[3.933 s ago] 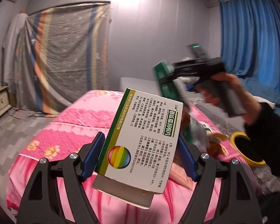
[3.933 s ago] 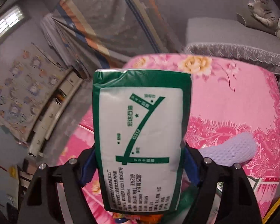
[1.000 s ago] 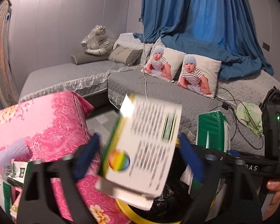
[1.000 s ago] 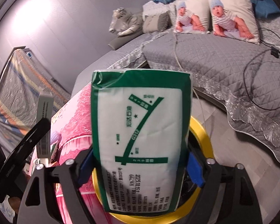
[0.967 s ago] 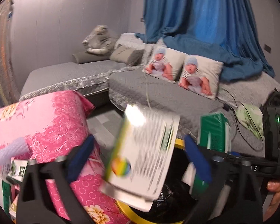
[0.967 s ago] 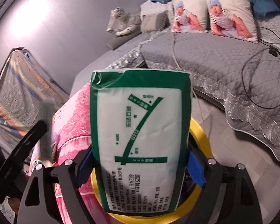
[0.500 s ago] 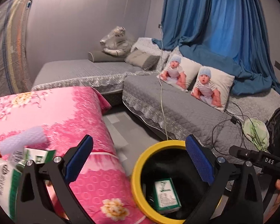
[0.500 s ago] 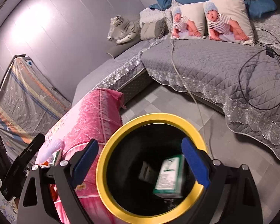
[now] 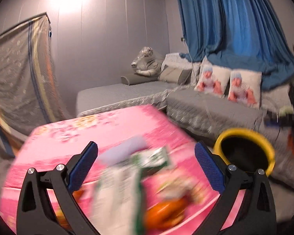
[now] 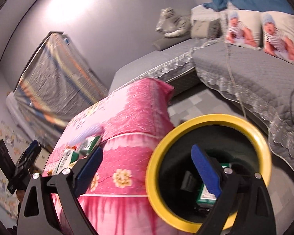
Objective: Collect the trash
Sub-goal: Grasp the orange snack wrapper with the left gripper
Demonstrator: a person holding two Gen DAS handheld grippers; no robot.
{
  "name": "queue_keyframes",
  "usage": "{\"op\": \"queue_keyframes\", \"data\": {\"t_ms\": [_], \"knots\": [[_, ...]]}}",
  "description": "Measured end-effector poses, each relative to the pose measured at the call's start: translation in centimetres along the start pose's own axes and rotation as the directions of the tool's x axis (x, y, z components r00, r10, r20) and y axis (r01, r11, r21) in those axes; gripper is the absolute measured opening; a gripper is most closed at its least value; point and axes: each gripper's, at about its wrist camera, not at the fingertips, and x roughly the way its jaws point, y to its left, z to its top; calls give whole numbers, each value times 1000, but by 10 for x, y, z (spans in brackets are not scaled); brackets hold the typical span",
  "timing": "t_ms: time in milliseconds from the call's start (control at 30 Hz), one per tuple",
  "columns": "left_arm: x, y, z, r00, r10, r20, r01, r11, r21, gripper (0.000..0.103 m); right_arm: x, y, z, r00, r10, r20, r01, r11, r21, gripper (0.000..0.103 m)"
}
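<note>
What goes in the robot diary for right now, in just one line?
left gripper: jaws open, empty, over trash pile | right gripper: jaws just opened, empty | green packet: in yellow-rimmed bin

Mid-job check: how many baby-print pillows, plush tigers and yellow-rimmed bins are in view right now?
baby-print pillows: 2
plush tiger: 1
yellow-rimmed bin: 1
Total: 4
</note>
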Motion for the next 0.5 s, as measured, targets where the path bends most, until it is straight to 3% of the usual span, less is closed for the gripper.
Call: {"op": "queue_keyframes", "data": {"t_ms": [100, 267, 500], "knots": [[-14, 40, -28, 995, 82, -56, -79, 996, 42, 95, 15, 18, 0, 1000, 14, -28, -15, 1000, -27, 88], [-13, 102, -69, 975, 144, -170, -151, 988, -29, 95, 38, 48, -1, 996, 51, -76, -56, 996, -63, 88], [21, 126, -94, 952, 138, -274, -161, 985, -62, 94, 59, 88, -8, 987, 92, -133, -109, 987, -122, 88]]}}
